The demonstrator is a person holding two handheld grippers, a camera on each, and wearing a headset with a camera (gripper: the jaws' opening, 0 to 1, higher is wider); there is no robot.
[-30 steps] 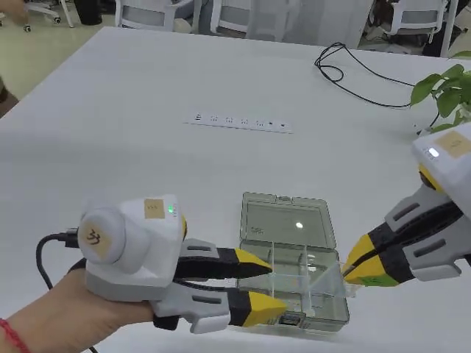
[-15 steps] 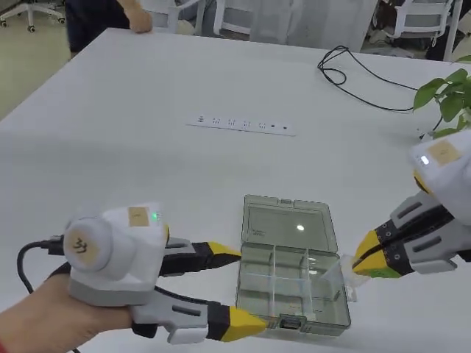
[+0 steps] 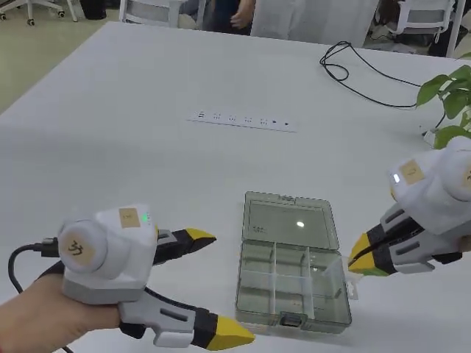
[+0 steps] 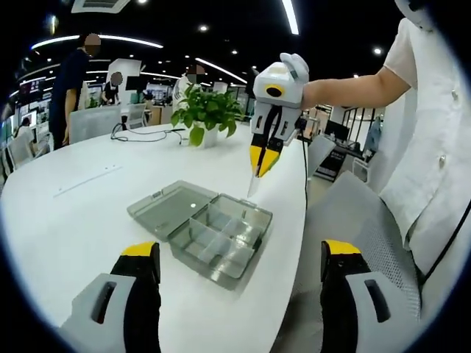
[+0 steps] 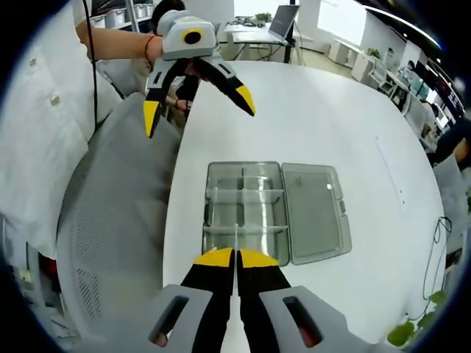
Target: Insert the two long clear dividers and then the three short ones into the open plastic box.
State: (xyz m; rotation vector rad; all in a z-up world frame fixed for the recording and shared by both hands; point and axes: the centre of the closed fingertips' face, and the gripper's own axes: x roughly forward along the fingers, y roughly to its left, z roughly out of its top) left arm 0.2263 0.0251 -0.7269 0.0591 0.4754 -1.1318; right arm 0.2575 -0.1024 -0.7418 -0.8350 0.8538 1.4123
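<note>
— Where is the plastic box?

— The open plastic box [image 3: 324,315] sits on the white table [image 3: 147,147] between the two tongs, with its lid [image 3: 288,220] lying flat beside it. Fitted dividers [image 3: 273,273] already split it into compartments.

— And the tongs?

— The left tongs [image 3: 228,287] gape wide and hold nothing, just beside the box. The right tongs [image 3: 357,262] are pinched closed on a thin clear divider [image 4: 253,187]. It hangs from their tips at the box's edge, and I cannot tell whether it touches the box.
</note>
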